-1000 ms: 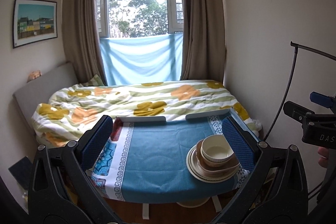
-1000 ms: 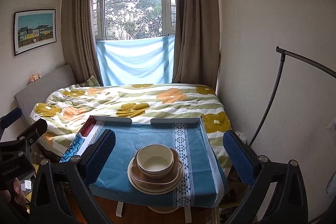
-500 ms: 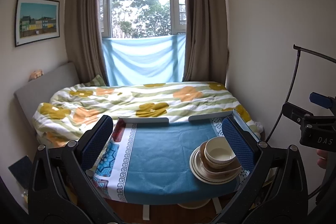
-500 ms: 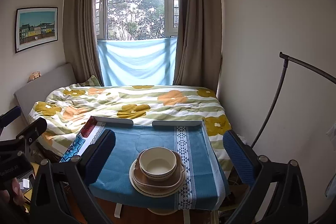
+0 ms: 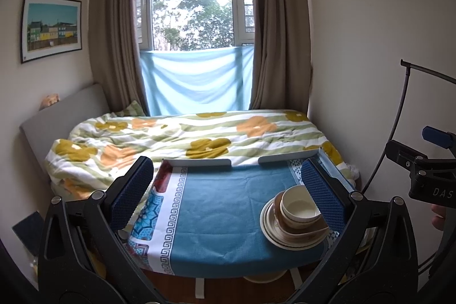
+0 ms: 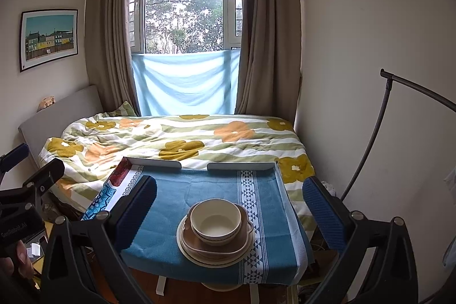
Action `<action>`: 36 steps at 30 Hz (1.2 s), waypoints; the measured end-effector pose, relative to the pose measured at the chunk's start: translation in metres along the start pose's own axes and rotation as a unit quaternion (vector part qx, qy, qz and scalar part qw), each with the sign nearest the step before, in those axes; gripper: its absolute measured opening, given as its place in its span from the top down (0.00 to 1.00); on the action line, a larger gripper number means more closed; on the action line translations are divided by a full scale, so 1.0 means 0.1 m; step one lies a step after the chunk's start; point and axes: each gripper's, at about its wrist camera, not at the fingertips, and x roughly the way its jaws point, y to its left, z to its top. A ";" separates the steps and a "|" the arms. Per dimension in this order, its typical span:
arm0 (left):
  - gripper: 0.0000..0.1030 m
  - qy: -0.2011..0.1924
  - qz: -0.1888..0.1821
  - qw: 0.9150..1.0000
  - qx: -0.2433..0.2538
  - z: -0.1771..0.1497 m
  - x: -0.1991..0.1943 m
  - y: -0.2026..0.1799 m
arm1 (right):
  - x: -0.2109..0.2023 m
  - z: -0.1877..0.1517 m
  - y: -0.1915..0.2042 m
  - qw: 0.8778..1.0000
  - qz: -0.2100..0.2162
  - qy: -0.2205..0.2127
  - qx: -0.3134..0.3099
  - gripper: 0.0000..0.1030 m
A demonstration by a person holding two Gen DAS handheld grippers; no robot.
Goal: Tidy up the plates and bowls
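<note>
Cream bowl (image 6: 215, 221) is seen nested atop a brown dish (image 6: 217, 242) and pale plates (image 6: 196, 258), stacked near the front edge of the blue-clothed counter (image 6: 176, 201). From the stack, the right tool (image 6: 229, 214) is found straight behind and above, its pads spread wide and nothing held; it is judged the nearer. The left tool (image 5: 226, 194), equally wide open and empty, is held off to the stack's left. Bare cloth is left open left of the stack.

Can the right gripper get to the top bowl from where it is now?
Probably yes. The right gripper is open, and the top bowl sits straight ahead between its fingers, with nothing on the blue tablecloth in between.
</note>
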 end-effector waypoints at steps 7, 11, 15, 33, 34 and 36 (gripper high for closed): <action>0.00 0.000 0.003 1.000 -0.001 0.00 0.01 0.05 | 0.00 0.00 0.03 1.000 0.002 -0.002 0.000 0.01; 0.00 0.000 0.005 1.000 -0.001 0.00 0.02 0.07 | 0.00 0.00 0.04 1.000 0.002 -0.002 0.000 0.01; 0.00 -0.001 0.006 1.000 -0.002 0.00 0.03 0.09 | 0.00 0.00 0.05 1.000 0.002 -0.003 0.000 0.01; 0.00 -0.009 0.030 0.999 0.013 -0.01 0.08 0.07 | 0.08 0.04 0.15 1.000 0.005 0.000 0.004 0.01; 0.00 -0.011 0.030 0.999 0.014 -0.01 0.08 0.06 | 0.09 0.04 0.16 1.000 0.006 0.001 0.004 0.01; 0.00 -0.011 0.031 0.999 0.013 -0.01 0.10 0.05 | 0.09 0.03 0.15 1.000 0.006 0.001 0.004 0.01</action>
